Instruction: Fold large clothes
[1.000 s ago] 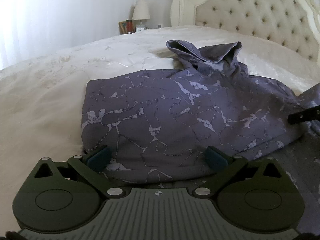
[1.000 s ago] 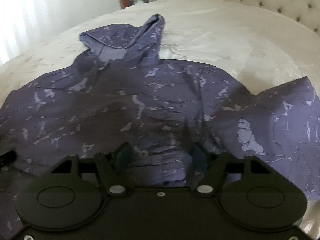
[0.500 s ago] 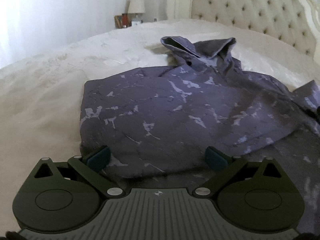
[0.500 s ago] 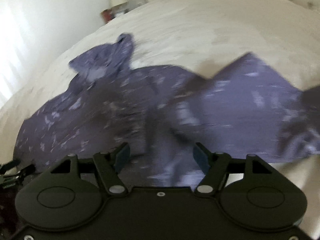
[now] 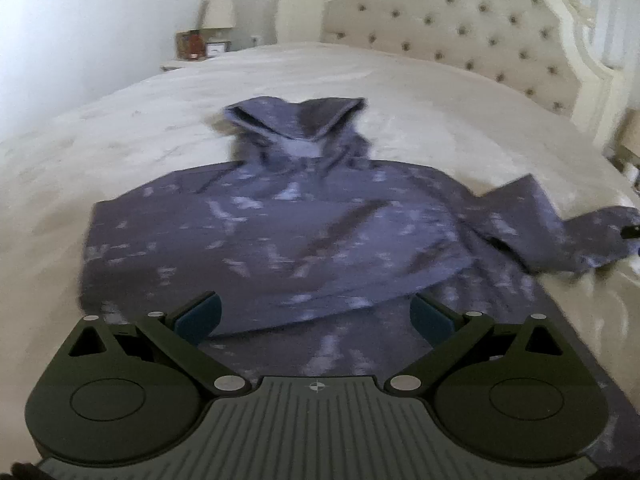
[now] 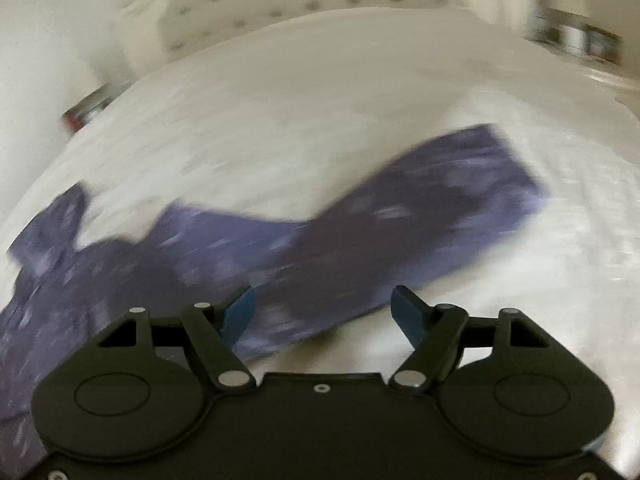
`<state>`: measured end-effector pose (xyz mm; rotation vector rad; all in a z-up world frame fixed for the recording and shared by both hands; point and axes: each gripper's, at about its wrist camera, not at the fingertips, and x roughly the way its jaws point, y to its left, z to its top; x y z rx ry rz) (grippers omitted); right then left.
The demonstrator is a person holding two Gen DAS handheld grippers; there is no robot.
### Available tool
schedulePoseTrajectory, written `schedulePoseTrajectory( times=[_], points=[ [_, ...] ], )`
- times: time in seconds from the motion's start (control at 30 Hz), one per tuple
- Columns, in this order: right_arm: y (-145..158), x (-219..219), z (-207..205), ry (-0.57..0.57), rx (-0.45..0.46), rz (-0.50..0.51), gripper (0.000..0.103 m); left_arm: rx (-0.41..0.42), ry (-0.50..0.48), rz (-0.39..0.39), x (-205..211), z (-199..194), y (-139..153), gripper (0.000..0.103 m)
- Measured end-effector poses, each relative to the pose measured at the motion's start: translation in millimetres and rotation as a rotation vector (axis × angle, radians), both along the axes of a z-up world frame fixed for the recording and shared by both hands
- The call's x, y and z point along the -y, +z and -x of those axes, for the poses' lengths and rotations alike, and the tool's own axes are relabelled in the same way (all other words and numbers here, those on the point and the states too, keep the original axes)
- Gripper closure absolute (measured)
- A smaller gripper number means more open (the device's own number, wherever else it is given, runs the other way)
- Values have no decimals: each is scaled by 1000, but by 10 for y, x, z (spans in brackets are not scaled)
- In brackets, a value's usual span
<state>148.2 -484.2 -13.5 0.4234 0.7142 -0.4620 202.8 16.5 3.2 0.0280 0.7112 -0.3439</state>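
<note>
Hoodie: our purple marbled hoodie lies flat on the bed, hood toward the tufted headboard; one side looks already folded in over the body.
Loose sleeve: the right sleeve stretches out across the white cover, its cuff well apart from the body; the picture is smeared, so we cannot read its creases.
Left gripper: our left gripper hangs above the hem with its jaws spread wide and nothing pinched between them.
Right gripper: our right gripper sits over the near part of the sleeve; its jaws are opening, cloth shows below the gap, and no pad presses on it.
Risk, missed pinch: if we close on a single layer or only on the cover beneath, the sleeve would slip or the cover would lift with it.
Risk, disturbed fold: dragging the sleeve instead of lifting it could tug the body and undo the side that looks folded.
Risk, bunching: the cloth is soft and thick; a sleeve laid down too fast could land crooked or rumpled across the chest.
Risk, aim: the right view blurs badly, so we judge a grab made now would be poorly placed.
Containers: none in view that we can make out; small things by a lamp on the bedside stand are too blurred to tell.
</note>
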Motion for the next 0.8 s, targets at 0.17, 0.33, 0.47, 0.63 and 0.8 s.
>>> schedulePoseTrajectory(
  times=[0.17, 0.33, 0.47, 0.63, 0.8],
  points=[
    [-69, 477, 104, -114, 2, -29, 26, -7, -45, -21, 253, 82, 0, 1],
    [-185, 772, 78, -157, 24, -77, 25, -21, -59, -53, 364, 126, -40, 1],
    [-248, 908, 54, -186, 63, -104, 26, -41, -45, -70, 326, 94, -100, 1],
    [-205, 941, 5, -207, 92, -89, 75, -55, -8, -74, 212, 42, -146, 1],
    [117, 722, -90, -138, 114, -19, 84, -69, 25, -63, 63, -15, -211, 1]
  ],
)
